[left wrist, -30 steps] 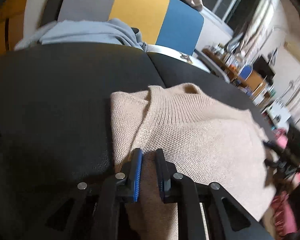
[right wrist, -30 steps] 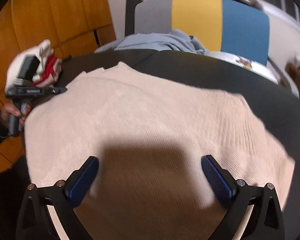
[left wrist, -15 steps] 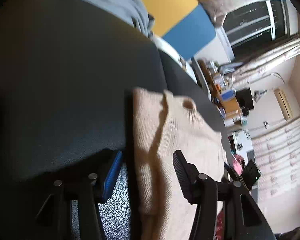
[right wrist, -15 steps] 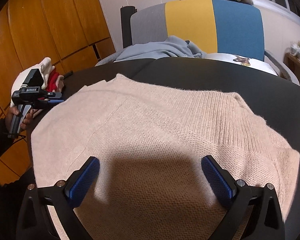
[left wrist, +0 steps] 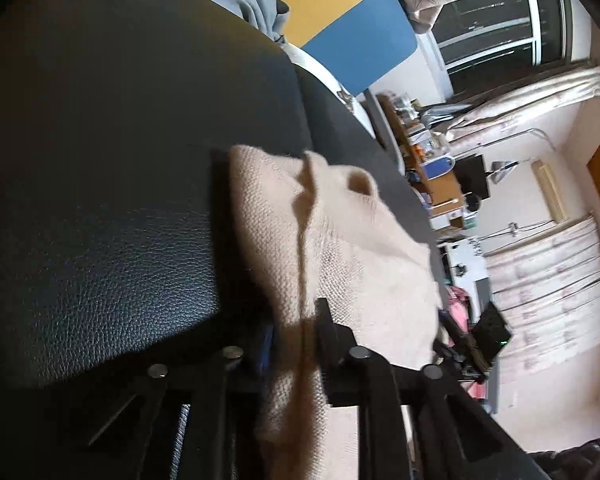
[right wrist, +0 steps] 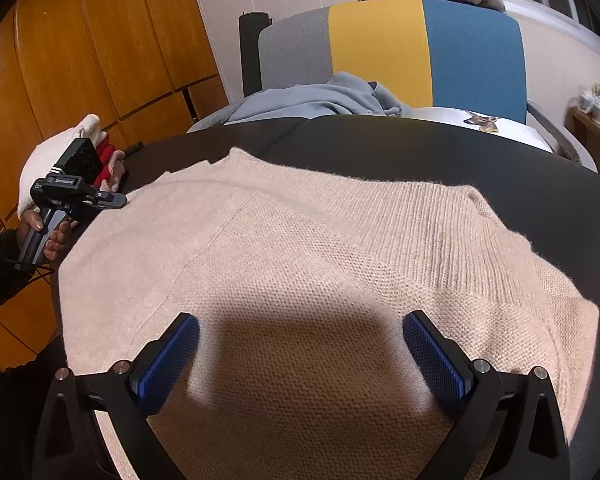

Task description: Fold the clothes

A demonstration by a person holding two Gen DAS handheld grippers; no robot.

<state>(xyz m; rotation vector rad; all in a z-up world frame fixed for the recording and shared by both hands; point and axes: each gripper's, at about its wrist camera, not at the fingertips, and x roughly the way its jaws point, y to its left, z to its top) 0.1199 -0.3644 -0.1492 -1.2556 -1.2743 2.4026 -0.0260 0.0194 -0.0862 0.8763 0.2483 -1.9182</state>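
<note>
Behind the black table (right wrist: 380,140) stands a grey, yellow and blue chair (right wrist: 420,48), wooden panelling (right wrist: 100,40) lies to its left, and a curtained window (left wrist: 500,28) to its right.

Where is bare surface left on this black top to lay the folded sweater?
Bare black leather lies beside the beige sweater, on the side of the left claw, which is shut on the sweater's edge. A bare strip runs between sweater and blue-grey garment. The middle is covered under the open right claw.
</note>
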